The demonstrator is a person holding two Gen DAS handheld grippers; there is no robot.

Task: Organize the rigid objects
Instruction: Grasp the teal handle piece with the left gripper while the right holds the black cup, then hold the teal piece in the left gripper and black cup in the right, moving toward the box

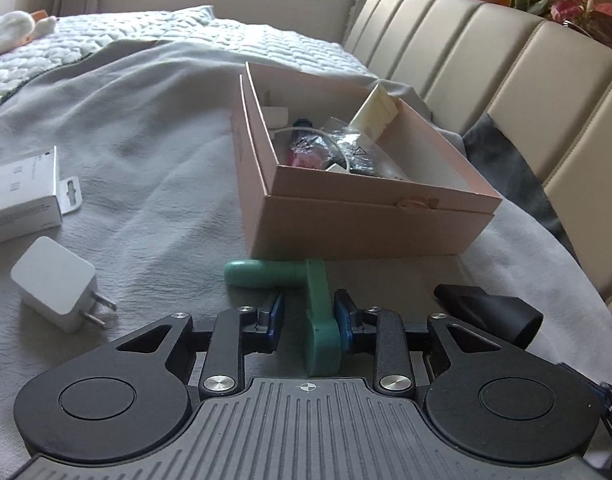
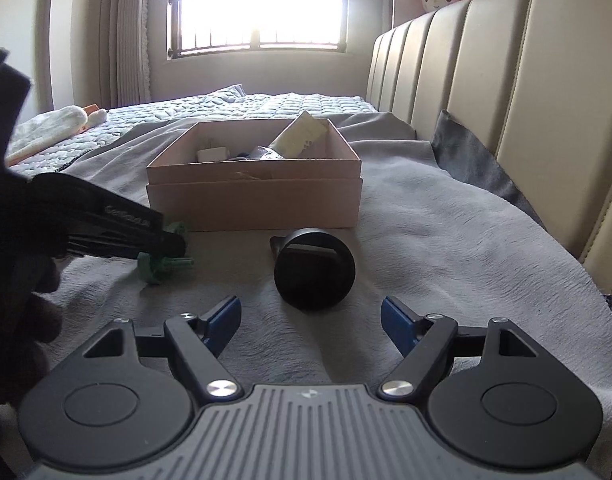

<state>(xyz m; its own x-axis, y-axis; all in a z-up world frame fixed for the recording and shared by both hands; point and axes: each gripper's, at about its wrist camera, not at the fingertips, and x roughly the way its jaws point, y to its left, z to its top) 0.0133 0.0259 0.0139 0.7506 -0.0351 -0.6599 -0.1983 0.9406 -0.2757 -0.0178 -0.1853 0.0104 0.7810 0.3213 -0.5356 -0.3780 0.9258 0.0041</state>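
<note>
A green T-shaped plastic handle (image 1: 320,312) lies on the grey blanket in front of the pink cardboard box (image 1: 386,194). My left gripper (image 1: 309,300) straddles its stem. The right pad (image 1: 343,314) touches the stem and a gap shows at the left pad, so the jaws stand open around it. In the right wrist view the left gripper (image 2: 168,240) comes in from the left over the green handle (image 2: 162,262). A black round nozzle (image 2: 314,272) lies just beyond my right gripper (image 2: 310,304), which is wide open and holds nothing. The box (image 2: 254,200) contains a cable, packets and a cream card.
A white charger plug (image 1: 58,284) and a white retail box (image 1: 20,194) lie on the blanket at the left. The black nozzle (image 1: 490,314) is right of the left gripper. A padded headboard (image 2: 506,100) runs along the right, with a dark pillow (image 2: 470,160) against it.
</note>
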